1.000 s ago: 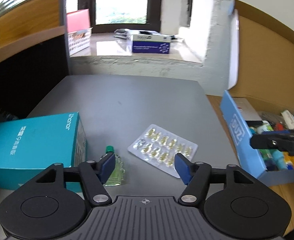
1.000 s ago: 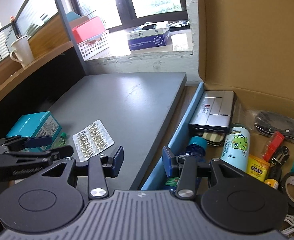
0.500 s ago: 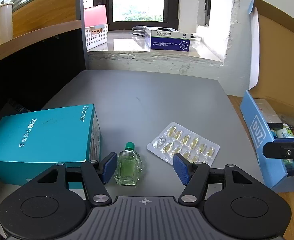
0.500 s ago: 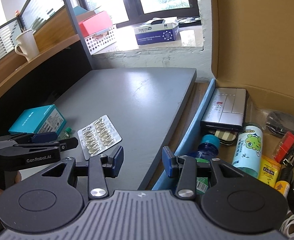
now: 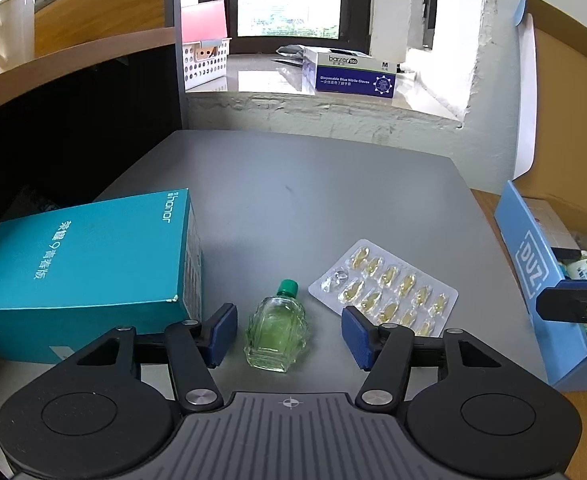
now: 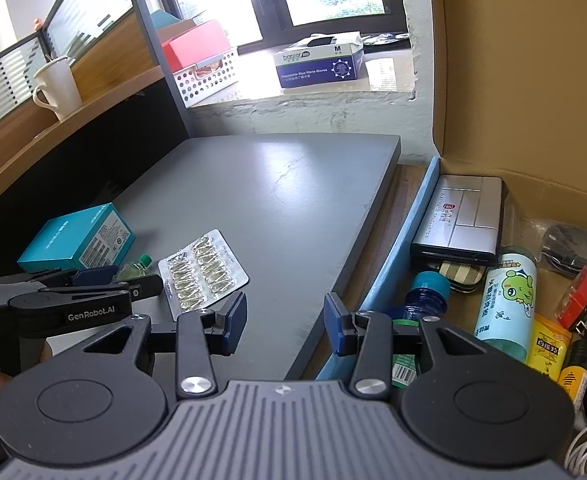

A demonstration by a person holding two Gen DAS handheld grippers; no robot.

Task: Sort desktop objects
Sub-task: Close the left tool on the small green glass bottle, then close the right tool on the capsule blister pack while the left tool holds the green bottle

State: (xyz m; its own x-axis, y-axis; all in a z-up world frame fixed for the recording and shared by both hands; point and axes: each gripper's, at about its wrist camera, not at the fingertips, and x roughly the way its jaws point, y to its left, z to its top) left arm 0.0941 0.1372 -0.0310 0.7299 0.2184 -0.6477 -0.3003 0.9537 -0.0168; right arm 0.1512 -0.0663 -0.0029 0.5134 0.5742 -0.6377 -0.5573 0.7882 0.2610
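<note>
Most of the sorting looks done to me: the cardboard box (image 6: 397, 256) at three o'clock already holds a silver case (image 6: 461, 216), a frog-printed tube (image 6: 507, 300), a blue-capped bottle (image 6: 425, 292), tape and cables, while three things are left on the grey desk (image 5: 313, 192). My left gripper (image 5: 289, 330) is closing around the small glass bottle (image 5: 276, 326), which lies flat between the blue pads with its green cap at twelve o'clock; neither pad touches it yet. The bottle is clear, faceted glass with pale green liquid inside, so I judge it hard and slippery. At ten o'clock from it sits the teal carton (image 5: 89, 256), smooth matte card with a scuffed corner. At two o'clock lies the blister pack (image 5: 385, 284), a thin silvery sheet with rows of amber capsules, one pocket crushed empty. My right gripper (image 6: 285, 326) hangs partly open and empty above the desk's near edge, beside the box's blue wall.
</note>
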